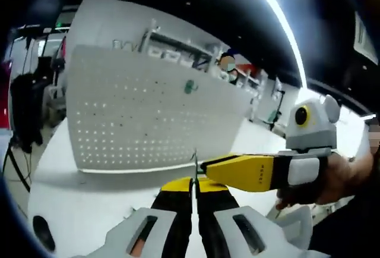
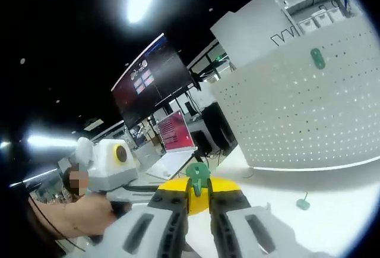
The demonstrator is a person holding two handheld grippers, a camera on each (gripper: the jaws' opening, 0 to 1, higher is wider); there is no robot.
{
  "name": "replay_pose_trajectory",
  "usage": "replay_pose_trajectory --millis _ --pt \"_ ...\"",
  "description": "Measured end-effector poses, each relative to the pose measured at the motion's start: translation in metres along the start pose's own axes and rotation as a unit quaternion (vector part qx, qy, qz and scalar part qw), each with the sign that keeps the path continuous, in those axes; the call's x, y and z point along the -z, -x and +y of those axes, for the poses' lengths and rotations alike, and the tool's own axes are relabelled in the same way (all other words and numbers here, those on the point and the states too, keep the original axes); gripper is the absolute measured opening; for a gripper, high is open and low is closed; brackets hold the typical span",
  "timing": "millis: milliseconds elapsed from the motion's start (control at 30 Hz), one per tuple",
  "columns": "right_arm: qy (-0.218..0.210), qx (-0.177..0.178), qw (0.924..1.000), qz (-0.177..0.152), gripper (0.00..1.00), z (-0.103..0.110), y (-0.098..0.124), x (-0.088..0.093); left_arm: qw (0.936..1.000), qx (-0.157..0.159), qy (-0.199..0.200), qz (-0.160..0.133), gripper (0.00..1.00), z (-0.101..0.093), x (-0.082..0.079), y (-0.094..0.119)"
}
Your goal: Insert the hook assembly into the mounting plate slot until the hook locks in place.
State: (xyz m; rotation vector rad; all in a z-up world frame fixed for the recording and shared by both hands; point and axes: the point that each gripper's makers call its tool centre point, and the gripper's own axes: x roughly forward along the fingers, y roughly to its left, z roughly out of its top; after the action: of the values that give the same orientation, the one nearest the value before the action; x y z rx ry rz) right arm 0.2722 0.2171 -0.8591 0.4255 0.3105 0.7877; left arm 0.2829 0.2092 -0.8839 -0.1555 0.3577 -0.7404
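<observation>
**Green hook pinched in the right gripper, pegboard standing behind**

Yellow-tipped black jaws of the right gripper [image 2: 198,194] rise from the bottom of the right gripper view, closed on a small green plastic hook [image 2: 198,173]. Its rounded head sticks up above the jaw tips, with the long axis running along the jaws; the lower part is hidden between them, so its full shape cannot be made out. Beyond stands a white perforated mounting plate [image 2: 309,109], a flat matte board with even rows of small round holes, upright on a smooth white table [image 2: 332,210]. One green hook piece [image 2: 318,58] already sits high on the board, elongated and roughly vertical. Another small green part [image 2: 303,203] lies on the table near the board's foot, too small to read.

From the left gripper view, the left gripper [image 1: 194,182] shows its jaws pressed together, with a thin dark sliver at the tips; whether they pinch anything I cannot tell. The right gripper [image 1: 205,166] comes in from the right, its tip meeting that spot, held by a hand [image 1: 332,178] cut off at the edge. The mounting plate [image 1: 148,115] carries the small green piece [image 1: 189,86].
</observation>
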Motion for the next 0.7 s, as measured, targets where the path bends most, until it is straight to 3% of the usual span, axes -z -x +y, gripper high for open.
replay_pose_trajectory --millis 133,167,400,467,700 --pt "0.000 -0.011 0.9999 0.005 0.04 0.004 -0.002 -0.001 0.9993 0.003 -0.038 0.000 0.01 -0.003 -0.001 0.000" --pt "0.002 -0.010 0.9999 0.007 0.03 0.003 -0.002 -0.002 0.9989 -0.010 -0.046 -0.006 0.01 0.000 -0.003 0.001" --pt "0.002 -0.001 1.0000 0.001 0.00 0.001 -0.005 0.000 0.9987 -0.016 -0.048 0.003 0.01 0.004 -0.003 -0.001" --pt "-0.001 0.004 1.0000 -0.003 0.00 -0.001 -0.005 0.002 0.9997 -0.011 -0.011 0.020 0.02 0.005 0.004 -0.002" --pt "0.012 0.001 0.9998 0.018 0.00 -0.004 -0.007 0.009 0.9991 -0.010 -0.038 0.017 0.04 0.008 0.012 -0.004"
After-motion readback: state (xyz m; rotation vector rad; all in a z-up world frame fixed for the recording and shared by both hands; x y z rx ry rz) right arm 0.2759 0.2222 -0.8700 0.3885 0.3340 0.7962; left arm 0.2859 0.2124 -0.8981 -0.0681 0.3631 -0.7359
